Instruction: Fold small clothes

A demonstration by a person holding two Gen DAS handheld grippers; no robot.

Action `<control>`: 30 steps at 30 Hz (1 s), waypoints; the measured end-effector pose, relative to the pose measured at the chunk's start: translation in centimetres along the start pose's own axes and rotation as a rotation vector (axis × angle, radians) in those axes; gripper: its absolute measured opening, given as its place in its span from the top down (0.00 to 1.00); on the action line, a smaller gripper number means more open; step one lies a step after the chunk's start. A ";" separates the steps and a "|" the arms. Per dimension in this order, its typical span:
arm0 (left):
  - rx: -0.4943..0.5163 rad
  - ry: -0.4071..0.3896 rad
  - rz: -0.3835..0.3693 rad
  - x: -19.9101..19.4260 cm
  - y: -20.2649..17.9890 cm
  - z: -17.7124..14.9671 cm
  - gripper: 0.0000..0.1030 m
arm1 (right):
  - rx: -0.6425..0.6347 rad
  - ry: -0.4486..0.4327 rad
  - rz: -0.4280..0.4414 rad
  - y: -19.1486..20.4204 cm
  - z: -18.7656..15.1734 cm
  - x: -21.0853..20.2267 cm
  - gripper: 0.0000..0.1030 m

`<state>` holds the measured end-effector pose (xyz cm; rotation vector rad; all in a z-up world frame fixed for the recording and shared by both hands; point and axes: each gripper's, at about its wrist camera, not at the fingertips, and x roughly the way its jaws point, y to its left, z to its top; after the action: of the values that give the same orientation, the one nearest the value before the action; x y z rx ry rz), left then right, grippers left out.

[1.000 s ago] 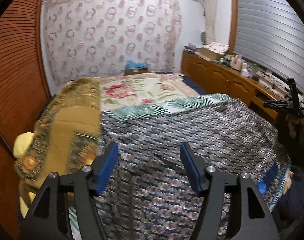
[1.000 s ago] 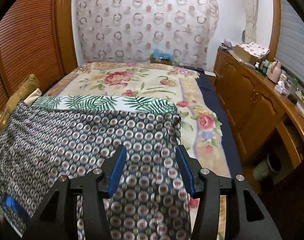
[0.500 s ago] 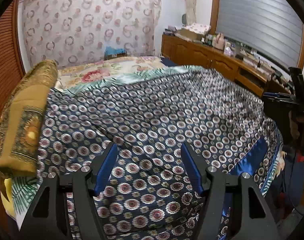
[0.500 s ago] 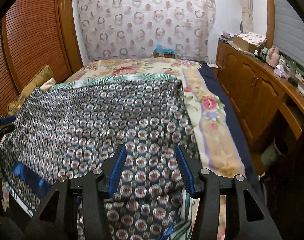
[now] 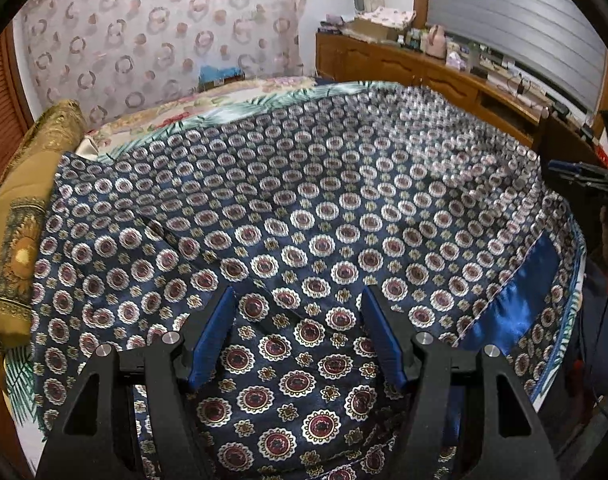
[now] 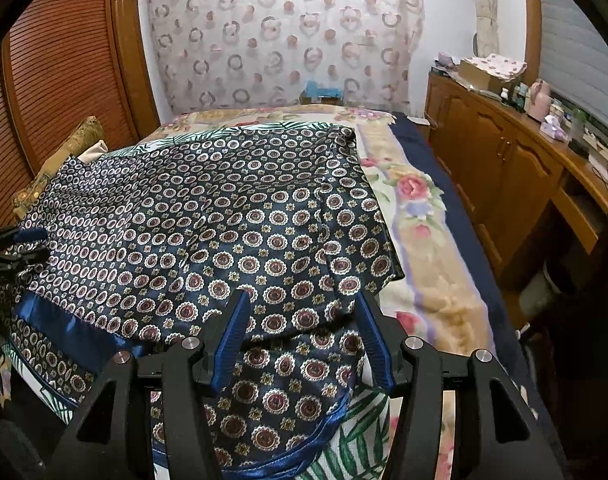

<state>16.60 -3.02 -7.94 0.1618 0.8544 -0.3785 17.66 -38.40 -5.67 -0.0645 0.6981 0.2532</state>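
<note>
A dark blue satin garment with a round medallion pattern (image 5: 324,220) lies spread over the bed; it also shows in the right wrist view (image 6: 223,232). A plain blue band (image 5: 520,296) runs along its near hem. My left gripper (image 5: 297,312) has its jaws apart, over the near left part of the cloth. My right gripper (image 6: 299,312) also has its jaws apart, over the near right corner, where the fabric is rumpled and folded over. Neither pair of pads pinches the cloth. The right gripper shows at the right edge of the left wrist view (image 5: 580,172).
The bed has a floral blanket (image 6: 416,200) and a palm-leaf sheet (image 6: 360,436) under the garment. A gold pillow (image 5: 27,216) lies at the left. A wooden cabinet (image 6: 504,168) with clutter runs along the right wall. A slatted wooden door (image 6: 63,64) stands on the left.
The garment has come down from being held up and now lies on the bed. Both grippers have moved lower and closer to its near edge, and the right side has rumpled.
</note>
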 end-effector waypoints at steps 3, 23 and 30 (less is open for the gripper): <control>0.010 0.015 0.000 0.7 -0.3 -0.4 0.31 | 0.001 -0.002 0.004 0.0 -0.3 0.1 0.45; 0.035 0.032 -0.021 1.2 -0.8 -0.1 0.17 | 0.127 0.070 0.019 -2.3 0.0 1.9 0.45; 0.036 0.032 -0.022 1.2 -0.9 -0.2 0.17 | 0.114 0.024 0.005 -1.4 1.5 2.2 0.64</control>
<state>16.90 -4.10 -8.97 0.1925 0.8814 -0.4128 20.53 -39.09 -5.96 0.0431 0.7354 0.2173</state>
